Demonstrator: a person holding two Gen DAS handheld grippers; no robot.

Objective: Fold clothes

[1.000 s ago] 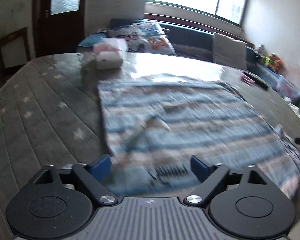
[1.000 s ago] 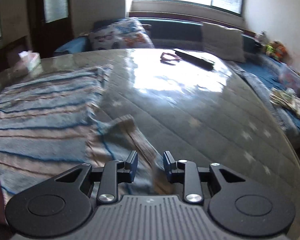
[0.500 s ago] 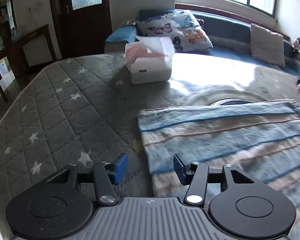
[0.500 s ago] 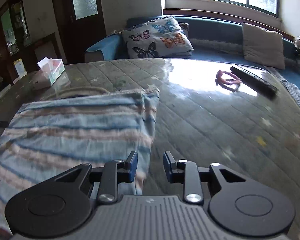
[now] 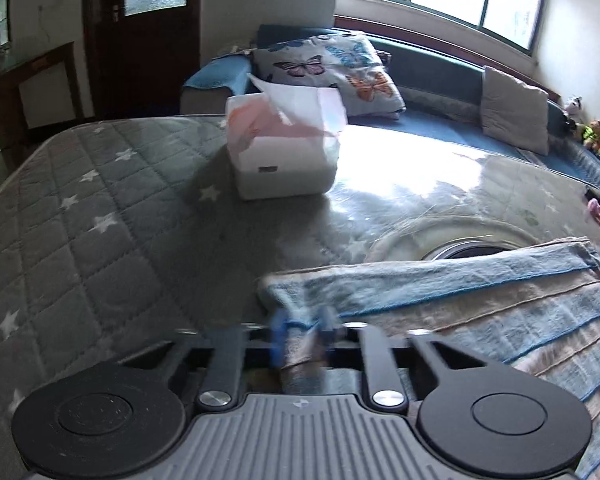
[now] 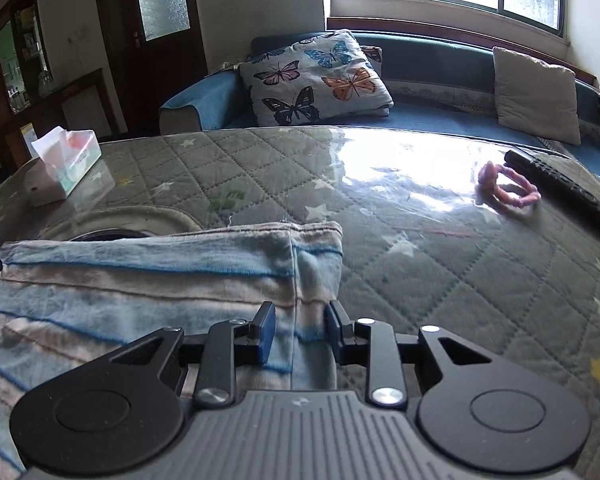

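A blue, pink and white striped garment (image 5: 480, 312) lies flat on the grey quilted table (image 5: 80, 220). My left gripper (image 5: 302, 330) is shut on the garment's far left corner, and the cloth bunches between its blurred blue pads. In the right wrist view the same garment (image 6: 140, 292) ends at its far right corner. My right gripper (image 6: 300, 328) sits over that corner. Its jaws are closing with a strip of cloth lying flat between them, and the pads stand slightly apart from the cloth.
A white tissue box (image 5: 284, 152) stands beyond the left gripper, also seen as the tissue box (image 6: 60, 164) at far left. A pink hair tie (image 6: 508, 188) and a black remote (image 6: 560, 188) lie at the right. A round rimmed opening (image 5: 472, 248) shows behind the garment. A sofa with a butterfly pillow (image 6: 316, 80) lines the far side.
Both grippers travelled up along the garment to its far edge. The left one went from wide open to shut on the left corner. The right one now straddles the right corner.
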